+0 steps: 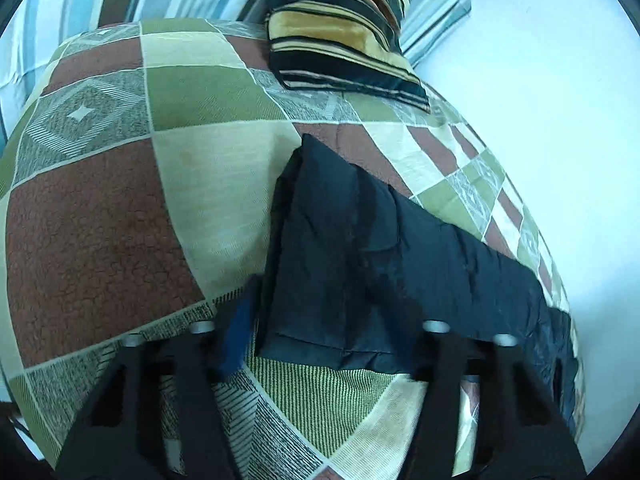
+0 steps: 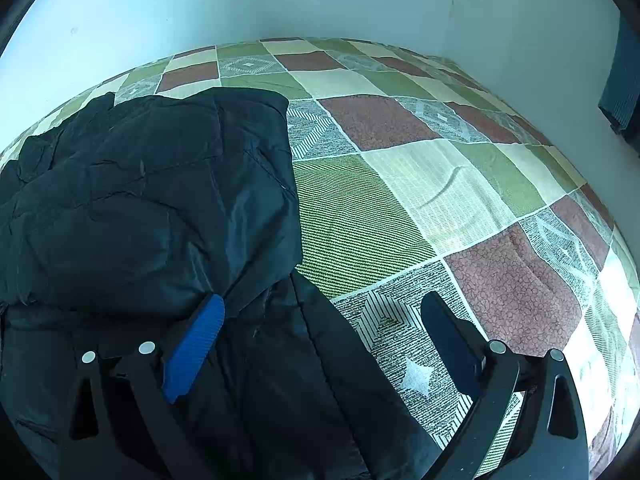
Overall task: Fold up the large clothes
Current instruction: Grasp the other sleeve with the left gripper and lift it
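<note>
**Jacket half folded, next grip pending**

Bedspread (image 2: 400,184), checked in green, brown and cream, carries a dark puffy jacket (image 2: 152,184) lying bunched with one flap doubled over. Folding looks midway; the next move calls for a firm hold on a free edge and a carry across. The right gripper (image 2: 324,340) stands wide apart, one blue pad (image 2: 196,352) on the fabric, clamping nothing. The left gripper (image 1: 320,344) straddles the jacket's near edge; whether it pinches, I cannot tell. Only the left view shows the striped pillow (image 1: 340,28).
</note>
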Motion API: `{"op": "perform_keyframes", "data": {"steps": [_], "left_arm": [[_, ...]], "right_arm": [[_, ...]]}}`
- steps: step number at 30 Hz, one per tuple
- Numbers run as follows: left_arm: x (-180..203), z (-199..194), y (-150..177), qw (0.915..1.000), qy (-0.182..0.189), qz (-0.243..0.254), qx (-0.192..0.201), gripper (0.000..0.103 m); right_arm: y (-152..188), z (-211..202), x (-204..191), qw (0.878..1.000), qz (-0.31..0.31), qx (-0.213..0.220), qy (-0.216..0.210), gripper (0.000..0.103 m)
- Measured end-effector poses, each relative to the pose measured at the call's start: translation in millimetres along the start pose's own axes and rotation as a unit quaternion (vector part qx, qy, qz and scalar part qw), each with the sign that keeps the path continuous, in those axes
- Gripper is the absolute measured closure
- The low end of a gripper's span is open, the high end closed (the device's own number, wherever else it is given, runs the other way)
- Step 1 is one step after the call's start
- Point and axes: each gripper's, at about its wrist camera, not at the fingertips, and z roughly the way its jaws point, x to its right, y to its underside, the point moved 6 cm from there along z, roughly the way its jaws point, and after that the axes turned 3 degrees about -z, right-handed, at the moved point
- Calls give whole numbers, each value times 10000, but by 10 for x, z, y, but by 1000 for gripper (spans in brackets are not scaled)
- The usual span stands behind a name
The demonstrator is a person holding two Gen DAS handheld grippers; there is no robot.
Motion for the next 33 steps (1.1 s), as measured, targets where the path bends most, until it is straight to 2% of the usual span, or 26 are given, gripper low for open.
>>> {"op": "perform_keyframes", "data": {"steps": [1, 3, 4, 8, 11, 17, 20, 24, 30, 33], "left_arm": [[-13, 19, -2, 10000, -52, -16, -28, 64], [-17, 22, -8, 10000, -46, 12, -48, 86], [-15, 27, -13, 9999, 65, -38, -103, 90], [68, -88, -11, 9999, 92, -13, -44, 95], [310, -259, -4, 9995, 166, 247, 93, 96], [1193, -635, 92, 9922, 796, 901, 324, 96], [1800, -748, 292, 9833, 1169, 1365, 291, 96], [2626, -809, 744, 9662, 1690, 1947, 57, 96], [3754, -743, 1698, 9334, 2214, 2773, -528, 96], [4117, -680, 2088, 9187, 2356, 3090, -708, 96]], "right_arm": [[0, -1, -1, 10000, 1, -1, 0, 6], [0, -3, -3, 10000, 2, -1, 0, 5], [0, -5, -6, 10000, 1, 2, 1, 5], [-1, -2, -7, 10000, 5, -1, -6, 5], [2, 3, 2, 10000, 20, 1, -24, 5], [11, 7, 19, 10000, 58, -5, -75, 5], [16, 11, 28, 9999, 97, -17, -123, 5], [24, 27, 43, 9995, 191, -50, -239, 5], [28, 31, 44, 9993, 229, -62, -285, 5], [27, 32, 41, 9993, 229, -60, -285, 5]]}}
